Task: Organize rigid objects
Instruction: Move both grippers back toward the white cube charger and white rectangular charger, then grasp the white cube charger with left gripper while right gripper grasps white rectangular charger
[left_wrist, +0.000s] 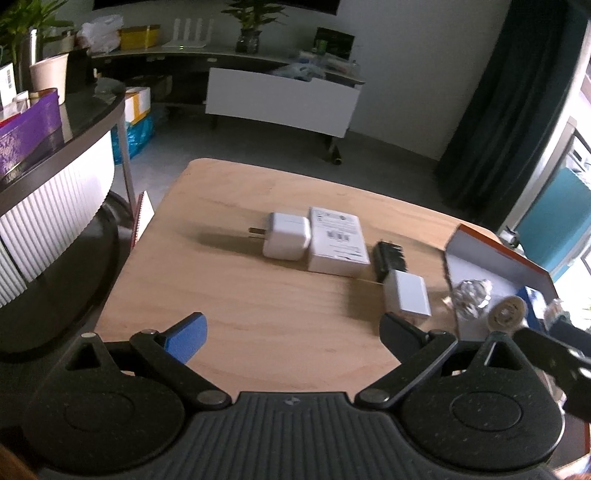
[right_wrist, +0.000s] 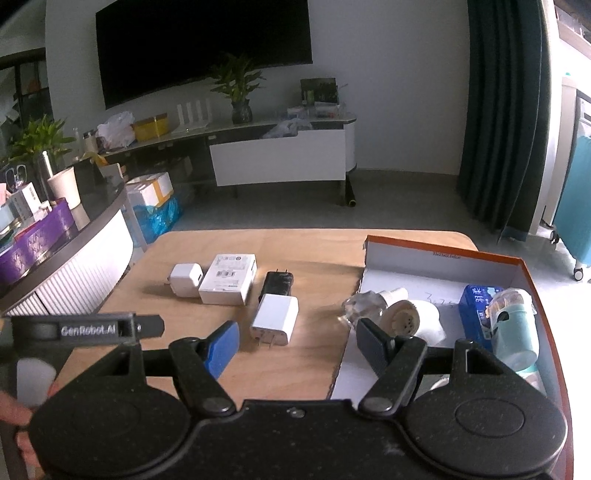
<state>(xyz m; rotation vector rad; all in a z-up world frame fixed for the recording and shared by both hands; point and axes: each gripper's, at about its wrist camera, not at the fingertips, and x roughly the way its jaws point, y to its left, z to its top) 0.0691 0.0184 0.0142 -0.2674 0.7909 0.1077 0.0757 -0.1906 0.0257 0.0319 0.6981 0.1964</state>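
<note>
On the wooden table (right_wrist: 303, 251) lie a white plug charger (right_wrist: 186, 280), a white labelled box (right_wrist: 229, 278), a black adapter (right_wrist: 279, 284) and a white adapter (right_wrist: 275, 319). My right gripper (right_wrist: 297, 347) is open just short of the white adapter, with nothing between its fingers. To its right, an orange-rimmed cardboard box (right_wrist: 443, 254) holds a glass bottle (right_wrist: 364, 306), a white round-ended item (right_wrist: 410, 317), a blue packet (right_wrist: 480, 310) and a teal container (right_wrist: 513, 328). My left gripper (left_wrist: 293, 332) hangs open over the near table; the white adapter (left_wrist: 406, 295) lies by its right finger.
A dark curved counter (right_wrist: 92, 229) with a purple box stands left of the table. A low TV cabinet (right_wrist: 280, 158) and a dark curtain (right_wrist: 495, 147) lie beyond. The left gripper's body (right_wrist: 92, 328) and a hand (right_wrist: 14, 413) show at the right wrist view's left edge.
</note>
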